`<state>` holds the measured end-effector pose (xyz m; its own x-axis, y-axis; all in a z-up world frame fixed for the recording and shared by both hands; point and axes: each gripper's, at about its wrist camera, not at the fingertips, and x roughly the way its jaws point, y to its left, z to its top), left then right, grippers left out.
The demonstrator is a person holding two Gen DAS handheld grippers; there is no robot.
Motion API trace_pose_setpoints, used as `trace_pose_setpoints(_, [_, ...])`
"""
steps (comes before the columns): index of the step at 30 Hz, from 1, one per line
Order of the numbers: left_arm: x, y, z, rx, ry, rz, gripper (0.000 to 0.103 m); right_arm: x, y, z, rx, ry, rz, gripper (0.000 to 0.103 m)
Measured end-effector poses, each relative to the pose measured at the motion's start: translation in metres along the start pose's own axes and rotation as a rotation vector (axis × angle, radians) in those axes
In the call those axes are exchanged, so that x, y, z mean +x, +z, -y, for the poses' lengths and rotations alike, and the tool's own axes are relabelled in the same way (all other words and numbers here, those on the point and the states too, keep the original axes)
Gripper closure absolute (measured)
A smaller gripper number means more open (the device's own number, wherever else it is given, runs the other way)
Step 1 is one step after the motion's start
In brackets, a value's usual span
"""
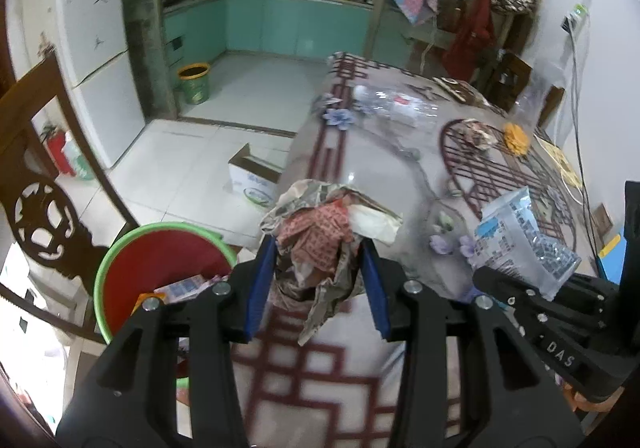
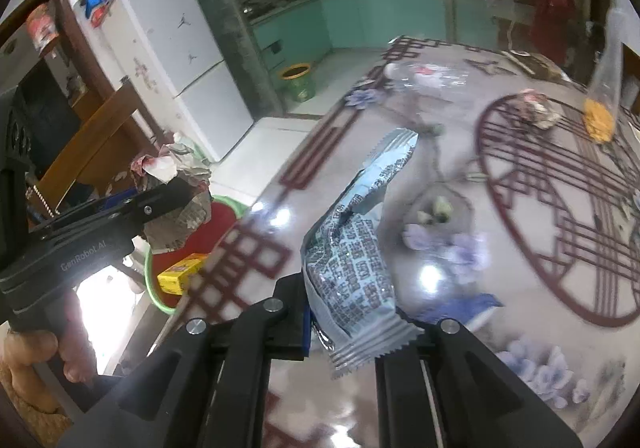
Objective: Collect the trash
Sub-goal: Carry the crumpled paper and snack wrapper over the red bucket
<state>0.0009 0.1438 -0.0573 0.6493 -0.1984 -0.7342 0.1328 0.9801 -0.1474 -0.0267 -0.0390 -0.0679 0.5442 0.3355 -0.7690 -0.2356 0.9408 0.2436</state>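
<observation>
Black left gripper point(image 1: 318, 284) marked "GenRobot.AI" clamps crumpled paper point(image 1: 324, 232); right gripper point(image 2: 344, 324) marked "DAS" clamps a blue wrapper point(image 2: 352, 252).

"GenRoboT.AI" on left gripper point(image 2: 176, 191); "DAS" on right gripper point(image 1: 520, 288)

basin point(image 1: 120, 248) left of table point(image 1: 360, 151)

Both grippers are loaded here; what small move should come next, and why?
Probably swing the left gripper leftward over the red basin and release. It clamps the crumpled paper wad above the table edge, right beside the basin already holding trash.
</observation>
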Motion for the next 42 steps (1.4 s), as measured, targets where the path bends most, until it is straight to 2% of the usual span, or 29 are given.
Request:
trace_pose_setpoints(7, [-0.004,0.002,-0.048,-0.084,0.058,0.004,0.062,0.029,0.004,-0.036,-0.043,0.042,-0.042,0.094])
trace_pose_setpoints(11, [-0.007,0.002,-0.071,-0.13,0.096,0.001,0.062,0.047,0.008,-0.06,-0.07,0.101,-0.068,0.094])
trace_pose_setpoints(16, [-0.009,0.002,-0.102,-0.185,0.185,-0.002,0.062,0.079,0.016,-0.092,-0.111,0.203,-0.123,0.094])
trace_pose_setpoints(22, [-0.011,-0.002,-0.137,-0.24,0.281,-0.012,0.062,0.115,0.016,-0.126,-0.157,0.257,-0.201,0.092])
trace_pose_setpoints(29, [-0.015,-0.008,-0.169,-0.333,0.307,-0.02,0.062,0.146,0.013,-0.153,-0.178,0.308,-0.278,0.092])
trace_pose_setpoints(35, [-0.015,-0.008,-0.176,-0.344,0.304,-0.019,0.062,0.156,0.001,-0.172,-0.222,0.339,-0.319,0.091])
trace_pose_setpoints(42, [-0.014,-0.007,-0.179,-0.35,0.31,-0.023,0.062,0.164,-0.002,-0.175,-0.211,0.348,-0.334,0.09])
